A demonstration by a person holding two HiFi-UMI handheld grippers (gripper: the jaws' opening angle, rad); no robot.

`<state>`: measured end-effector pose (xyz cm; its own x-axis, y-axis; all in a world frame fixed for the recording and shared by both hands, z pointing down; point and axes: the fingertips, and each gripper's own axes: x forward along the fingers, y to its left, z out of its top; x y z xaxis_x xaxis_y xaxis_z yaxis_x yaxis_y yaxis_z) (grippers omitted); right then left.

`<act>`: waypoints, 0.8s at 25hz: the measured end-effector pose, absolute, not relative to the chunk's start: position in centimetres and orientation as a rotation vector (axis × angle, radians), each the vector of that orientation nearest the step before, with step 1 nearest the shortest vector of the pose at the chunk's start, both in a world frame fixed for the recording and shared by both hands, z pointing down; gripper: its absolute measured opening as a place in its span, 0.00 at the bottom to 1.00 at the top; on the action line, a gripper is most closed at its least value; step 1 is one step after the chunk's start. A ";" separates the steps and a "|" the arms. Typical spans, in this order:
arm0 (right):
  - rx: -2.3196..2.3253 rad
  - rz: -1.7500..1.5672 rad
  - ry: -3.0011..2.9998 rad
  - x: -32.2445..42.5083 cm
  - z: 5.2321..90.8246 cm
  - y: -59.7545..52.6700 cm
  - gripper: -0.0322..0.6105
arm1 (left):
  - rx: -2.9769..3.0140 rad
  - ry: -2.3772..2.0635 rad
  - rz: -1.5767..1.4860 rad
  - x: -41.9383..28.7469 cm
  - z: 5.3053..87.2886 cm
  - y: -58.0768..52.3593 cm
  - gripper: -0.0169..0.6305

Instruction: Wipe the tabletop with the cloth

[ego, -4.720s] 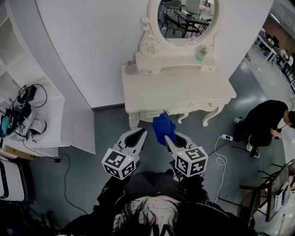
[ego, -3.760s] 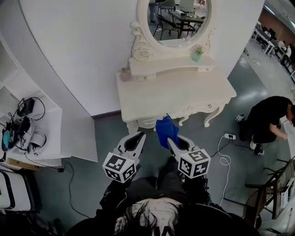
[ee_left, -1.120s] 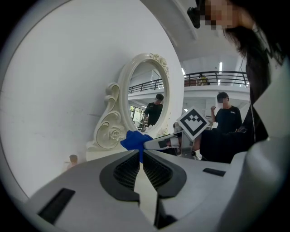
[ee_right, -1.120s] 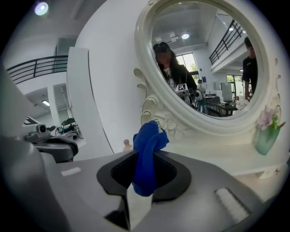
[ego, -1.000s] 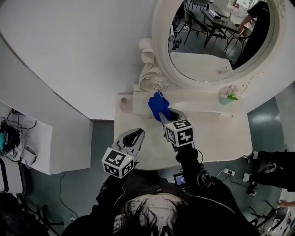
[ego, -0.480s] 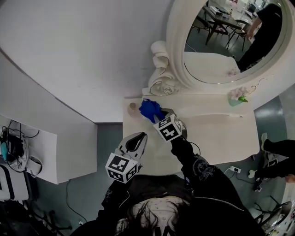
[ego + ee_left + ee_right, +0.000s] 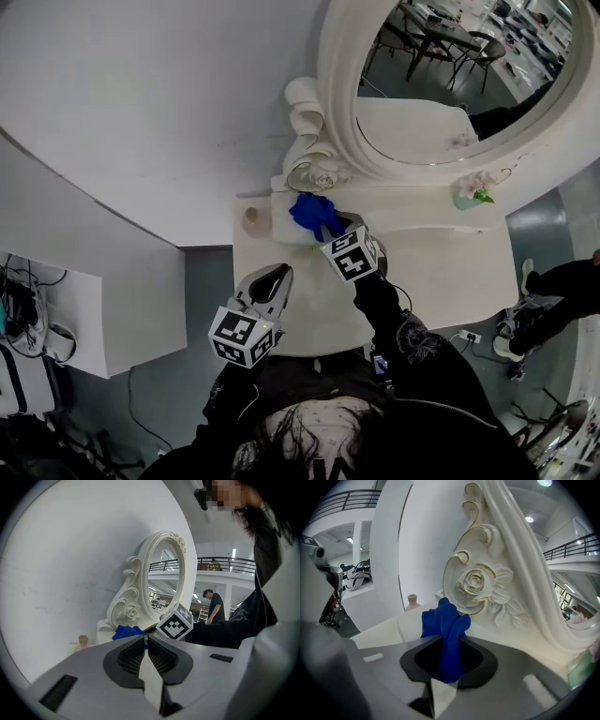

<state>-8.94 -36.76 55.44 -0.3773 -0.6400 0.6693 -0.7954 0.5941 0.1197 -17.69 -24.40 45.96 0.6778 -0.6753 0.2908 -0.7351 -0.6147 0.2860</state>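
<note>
Right gripper (image 7: 330, 231) clamps a bunched blue cloth (image 7: 312, 212) over the tabletop's (image 7: 441, 272) back-left corner, beneath the mirror (image 7: 441, 84), apparently poised to start wiping. Left gripper (image 7: 277, 275), jaws closed and empty, hangs clear near the front edge.

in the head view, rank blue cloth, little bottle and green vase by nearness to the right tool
1. blue cloth, clamped in the right tool.
2. little bottle, back left on the tabletop.
3. green vase, far right on the raised shelf.
</note>
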 end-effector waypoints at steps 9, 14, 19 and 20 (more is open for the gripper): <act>1.258 0.321 -2.044 2.9 55.5 -37.8 0.18 | 2.510 -1.106 0.245 -11.9 45.7 -24.6 0.03; 1.349 0.343 -1.990 10.6 55.4 -37.9 0.18 | 2.531 -1.075 0.268 -7.6 45.4 -24.4 0.03; 1.425 0.372 -1.952 18.3 55.4 -37.7 0.18 | 2.547 -1.069 0.291 -2.7 45.2 -24.3 0.03; 1.435 0.377 -1.947 19.8 55.4 -37.6 0.18 | 2.549 -1.073 0.292 -1.7 45.2 -24.3 0.03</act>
